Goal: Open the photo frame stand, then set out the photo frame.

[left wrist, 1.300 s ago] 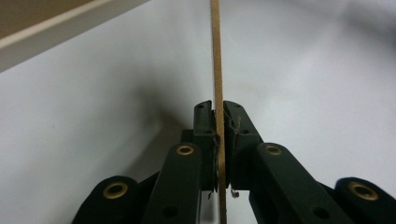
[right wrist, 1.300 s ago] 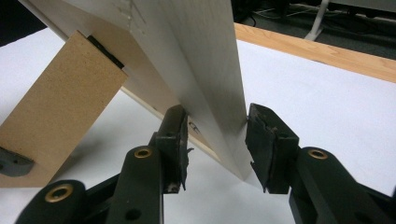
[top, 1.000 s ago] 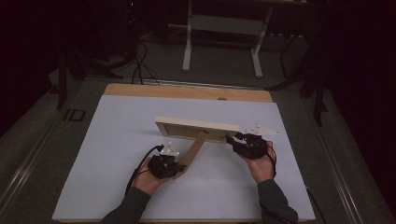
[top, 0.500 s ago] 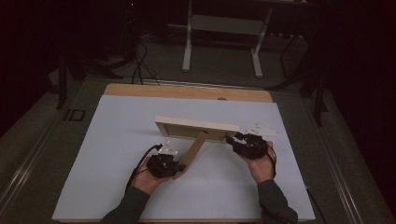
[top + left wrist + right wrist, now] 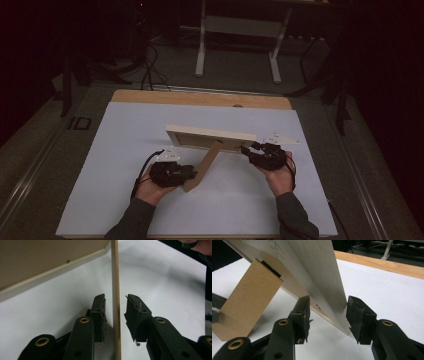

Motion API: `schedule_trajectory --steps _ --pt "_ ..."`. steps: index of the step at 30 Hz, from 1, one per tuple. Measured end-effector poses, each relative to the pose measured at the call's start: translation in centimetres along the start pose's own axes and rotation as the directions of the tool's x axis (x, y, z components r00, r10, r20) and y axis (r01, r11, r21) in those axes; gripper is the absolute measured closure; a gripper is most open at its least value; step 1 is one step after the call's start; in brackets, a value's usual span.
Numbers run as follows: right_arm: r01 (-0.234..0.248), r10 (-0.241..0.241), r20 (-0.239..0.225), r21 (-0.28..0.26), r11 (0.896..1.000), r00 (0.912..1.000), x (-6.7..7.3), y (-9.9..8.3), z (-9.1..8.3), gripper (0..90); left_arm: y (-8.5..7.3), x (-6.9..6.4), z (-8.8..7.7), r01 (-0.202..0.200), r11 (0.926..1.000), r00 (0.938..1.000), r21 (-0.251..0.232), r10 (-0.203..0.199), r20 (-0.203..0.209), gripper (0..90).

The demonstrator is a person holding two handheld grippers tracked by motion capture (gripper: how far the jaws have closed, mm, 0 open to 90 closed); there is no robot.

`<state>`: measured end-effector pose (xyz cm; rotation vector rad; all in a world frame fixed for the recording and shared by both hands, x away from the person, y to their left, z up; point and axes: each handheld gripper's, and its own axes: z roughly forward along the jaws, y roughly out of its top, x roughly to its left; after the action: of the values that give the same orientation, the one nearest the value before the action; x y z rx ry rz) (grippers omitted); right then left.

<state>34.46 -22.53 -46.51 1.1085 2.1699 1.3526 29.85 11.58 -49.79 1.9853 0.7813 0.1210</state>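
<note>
Left gripper (image 5: 115, 315): jaws apart astride brown easel strut (image 5: 202, 166). Right gripper (image 5: 328, 315): jaws apart astride wooden frame (image 5: 210, 137) end. Frame stands propped mid-worktop (image 5: 125, 125). Step likely: standing frame up; next, releasing needs steady withdrawal.

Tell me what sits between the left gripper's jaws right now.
The thin edge of the frame's cardboard stand, seen in the left gripper view. The left gripper is open: the left jaw is close against the stand, the right jaw stands off with a gap.
</note>
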Motion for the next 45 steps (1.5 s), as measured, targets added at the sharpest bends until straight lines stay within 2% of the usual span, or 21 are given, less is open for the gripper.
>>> schedule_trajectory --steps 3,7,16,21,23,26,34,39,43,45 --pt "0.001 -0.001 -0.002 0.002 1.000 1.0000 0.0 0.0 0.0 53.2 0.1 0.0 -0.5 -0.008 0.9996 1.0000 -0.028 0.008 0.000 67.7" --pt "0.000 0.000 -0.005 0.000 1.000 1.0000 0.0 -0.1 -0.1 53.1 0.3 0.0 -0.9 -0.015 0.9985 0.9994 -0.052 0.014 -0.031 67.5" --pt "-0.003 0.003 -0.010 0.018 1.000 0.9999 -0.2 -0.5 0.0 52.0 0.4 0.3 -1.6 0.000 0.9950 0.9954 -0.100 -0.010 -0.095 64.3" --pt "-0.007 0.007 -0.011 0.032 0.999 0.9999 -0.2 -0.8 0.0 51.8 0.7 0.5 -1.8 0.000 0.9965 0.9922 -0.084 -0.011 -0.124 62.1" --pt "-0.005 0.006 -0.014 0.035 0.999 0.9999 -0.2 -1.0 0.0 52.2 0.8 0.5 -1.7 -0.007 0.9976 0.9866 -0.069 -0.004 -0.163 61.8" --pt "0.000 0.000 -0.011 0.048 0.999 0.9999 -0.3 -1.2 -0.1 54.2 1.0 0.6 -1.7 -0.005 0.9976 0.9820 -0.069 -0.008 -0.189 61.8" --pt "0.022 -0.020 -0.026 0.068 0.997 0.9995 -0.8 -1.6 -0.4 57.6 1.5 1.1 -2.3 0.002 0.9947 0.9621 -0.103 -0.030 -0.271 61.9" --pt "0.025 -0.024 -0.010 0.068 0.997 0.9997 -1.2 -1.6 -0.6 67.3 1.9 1.6 -3.2 0.024 0.9889 0.9553 -0.147 -0.066 -0.288 65.7" --pt "0.031 -0.032 0.000 0.072 0.997 0.9995 -1.5 -1.5 -0.7 75.1 2.2 1.7 -3.8 0.025 0.9888 0.9448 -0.147 -0.071 -0.320 69.7" --pt "0.036 -0.037 0.003 0.076 0.996 0.9993 -1.5 -1.4 -0.8 79.1 2.2 1.7 -4.0 0.024 0.9884 0.9415 -0.150 -0.073 -0.329 72.2"
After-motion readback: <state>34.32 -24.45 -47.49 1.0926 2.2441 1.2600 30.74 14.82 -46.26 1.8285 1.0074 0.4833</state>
